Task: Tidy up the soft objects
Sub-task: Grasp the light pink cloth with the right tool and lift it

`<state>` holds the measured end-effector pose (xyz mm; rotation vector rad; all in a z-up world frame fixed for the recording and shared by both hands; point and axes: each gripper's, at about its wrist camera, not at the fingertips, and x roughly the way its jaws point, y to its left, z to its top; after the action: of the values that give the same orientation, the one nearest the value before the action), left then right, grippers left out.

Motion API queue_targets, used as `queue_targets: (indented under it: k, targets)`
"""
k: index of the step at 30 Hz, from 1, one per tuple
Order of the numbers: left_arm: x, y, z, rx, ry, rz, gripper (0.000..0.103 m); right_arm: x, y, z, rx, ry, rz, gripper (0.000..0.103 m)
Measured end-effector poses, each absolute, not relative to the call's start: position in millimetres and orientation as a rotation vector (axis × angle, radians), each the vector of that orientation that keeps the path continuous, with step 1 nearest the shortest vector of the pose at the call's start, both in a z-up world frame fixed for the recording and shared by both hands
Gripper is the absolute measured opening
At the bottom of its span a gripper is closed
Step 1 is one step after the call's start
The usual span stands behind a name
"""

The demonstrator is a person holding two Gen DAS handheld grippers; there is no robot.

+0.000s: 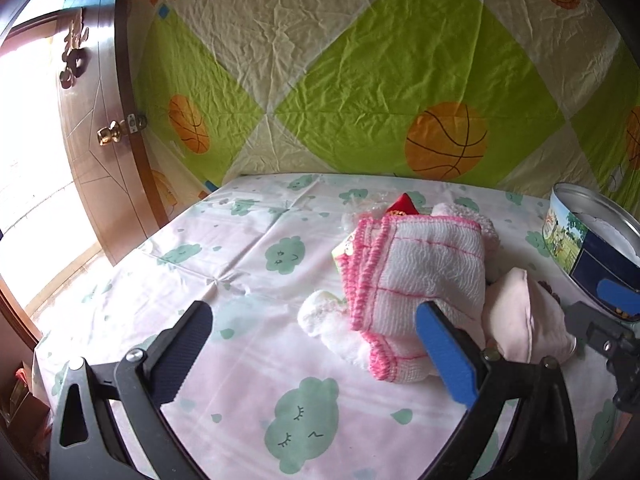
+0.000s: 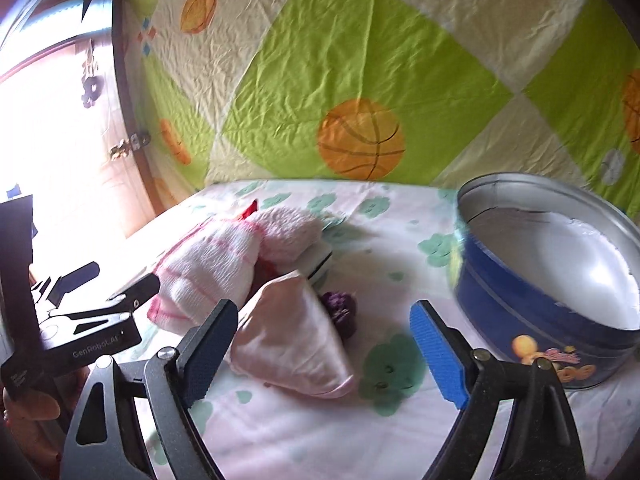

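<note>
A heap of soft things lies on the cloud-print sheet [image 1: 224, 264]. On top is a folded white knit cloth with pink trim [image 1: 420, 268] [image 2: 208, 264], over a white fluffy piece [image 1: 324, 316]. A pale pink pouch [image 1: 516, 316] [image 2: 292, 336] leans on its right side, and a small purple thing [image 2: 344, 312] lies beside the pouch. My left gripper [image 1: 314, 312] is open, its blue finger just in front of the knit cloth's near corner. My right gripper [image 2: 324, 312] is open around the pouch's near end, the dark finger close against it. An open blue round tin [image 2: 540, 280] [image 1: 592, 248] stands on the right.
A pink fluffy towel [image 2: 288, 232] and a red item [image 1: 402, 204] sit at the back of the heap. A green and cream basketball quilt [image 1: 360, 80] hangs behind the surface. A wooden door with a brass knob [image 1: 110, 134] stands on the left.
</note>
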<state>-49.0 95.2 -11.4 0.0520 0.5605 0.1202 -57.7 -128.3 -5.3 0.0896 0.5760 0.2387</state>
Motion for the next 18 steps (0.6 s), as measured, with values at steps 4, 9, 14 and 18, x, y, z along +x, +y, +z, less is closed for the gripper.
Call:
queue_targets:
  k: [4,9,14,18]
  targets:
    - [-50,103,-10,0.052,0.562,0.141,0.103,-41,-108,-21,0.135,0.709,0.323,0.09]
    - [-50,108,-11,0.041,0.57,0.139,0.103,-21,-86,-40,0.108,0.839,0.311,0.076]
    - [-47,102,-13,0.037,0.587,0.118,0.103,-19,-96,-46,0.133,0.856,0.311,0.019]
    - [-47,94,-12,0.047,0.584,0.095,0.103,-29,-111,-36,0.179,0.836,0.356,0.008]
